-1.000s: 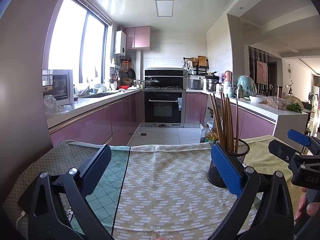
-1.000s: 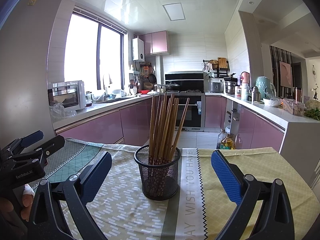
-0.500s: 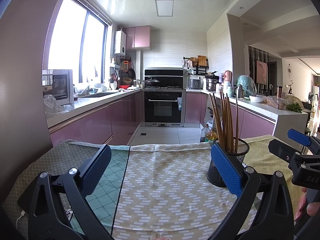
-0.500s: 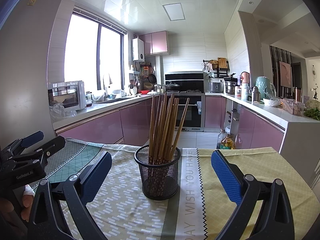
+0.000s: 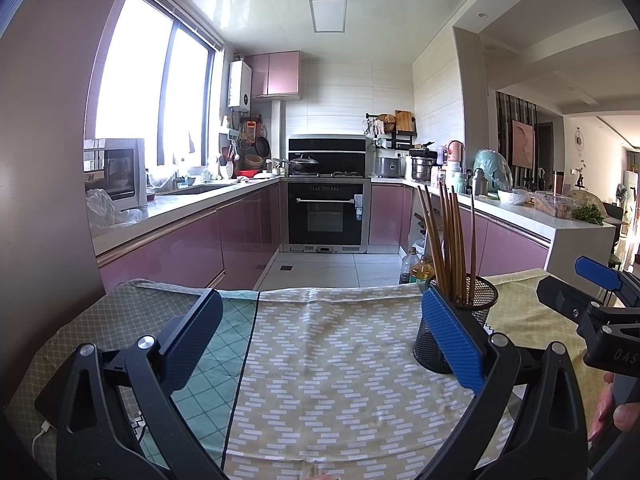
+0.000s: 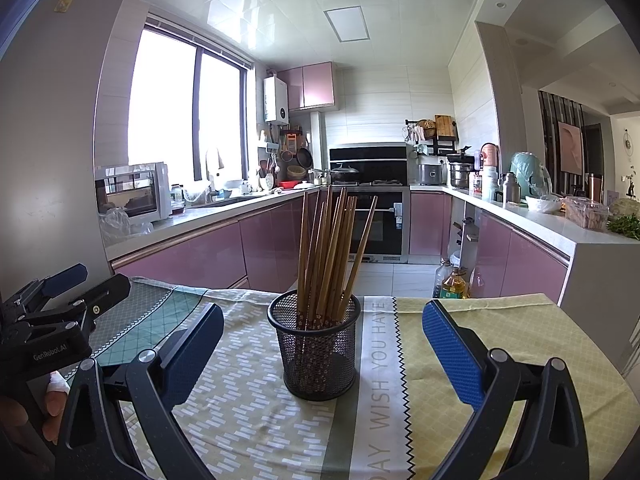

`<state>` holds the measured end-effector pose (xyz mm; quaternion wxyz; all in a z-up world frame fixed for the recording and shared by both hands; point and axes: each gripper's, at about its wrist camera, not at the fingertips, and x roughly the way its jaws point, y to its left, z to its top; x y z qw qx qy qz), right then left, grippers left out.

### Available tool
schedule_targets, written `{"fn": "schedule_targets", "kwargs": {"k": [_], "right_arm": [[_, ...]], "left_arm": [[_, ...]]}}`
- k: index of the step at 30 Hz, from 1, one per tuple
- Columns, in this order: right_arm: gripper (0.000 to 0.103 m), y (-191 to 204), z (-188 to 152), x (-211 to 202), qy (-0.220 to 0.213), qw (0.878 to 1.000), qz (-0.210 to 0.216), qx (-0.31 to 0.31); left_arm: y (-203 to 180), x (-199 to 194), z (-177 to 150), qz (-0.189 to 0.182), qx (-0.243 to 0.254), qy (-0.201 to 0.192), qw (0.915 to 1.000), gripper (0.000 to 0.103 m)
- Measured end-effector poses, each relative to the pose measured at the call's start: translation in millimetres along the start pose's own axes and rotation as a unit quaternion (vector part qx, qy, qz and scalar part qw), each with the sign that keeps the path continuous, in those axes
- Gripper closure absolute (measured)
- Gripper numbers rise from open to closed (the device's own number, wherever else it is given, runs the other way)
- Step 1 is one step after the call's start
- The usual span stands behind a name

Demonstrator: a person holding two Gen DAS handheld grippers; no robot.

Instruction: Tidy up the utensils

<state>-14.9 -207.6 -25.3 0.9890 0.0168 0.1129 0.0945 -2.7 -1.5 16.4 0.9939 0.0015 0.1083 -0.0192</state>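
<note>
The chopsticks (image 6: 328, 256) stand bunched in a mesh cup (image 6: 318, 354) on the tablecloth (image 6: 500, 328), framed by the wide, empty right gripper (image 6: 320, 344). The left gripper (image 5: 320, 340) (equally wide) hovers beside. A careless nudge could topple the light cup.

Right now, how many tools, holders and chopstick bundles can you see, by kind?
Tools: 2, the left tool and the right tool, both open
Holder: 1
Chopstick bundle: 1, standing in the holder
Total: 4
</note>
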Motion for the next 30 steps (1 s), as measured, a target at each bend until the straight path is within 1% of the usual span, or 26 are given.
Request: {"fn": "schedule_targets", "kwargs": {"k": [15,21,24,26,28,30], "right_arm": [[0.007,-1.4,-0.4,1.7,0.003,1.0,0.0,0.003],[0.007,-1.8,0.5,3.3,0.007,1.0,0.003,0.001],[0.007,-5.2,-0.1,3.9,0.012,1.0,-0.002,-0.003],[0.007,-15.5,-1.2,5.1,0.023,1.0,-0.015,-0.006],[0.007,-32.5,-3.5,11.5,0.051,0.998,-0.026,-0.003],[0.007,-62.3,-10.6,26.9,0.11,0.993,-0.05,0.015]], "left_arm": [[-2.6,0.2,-2.1,0.001,0.0,0.0,1.0,0.005],[-5.2,2.2,-5.4,-0.004,0.004,0.004,1.0,0.005],[-6.6,7.7,-7.4,-0.01,0.009,0.023,0.9996,0.005],[-4.1,12.6,-8.1,-0.004,0.009,0.038,0.9992,0.005],[1.3,18.1,-9.7,-0.005,0.008,0.052,0.9986,0.005],[6.7,26.3,-11.8,0.004,0.014,0.074,0.9972,0.005]]}}
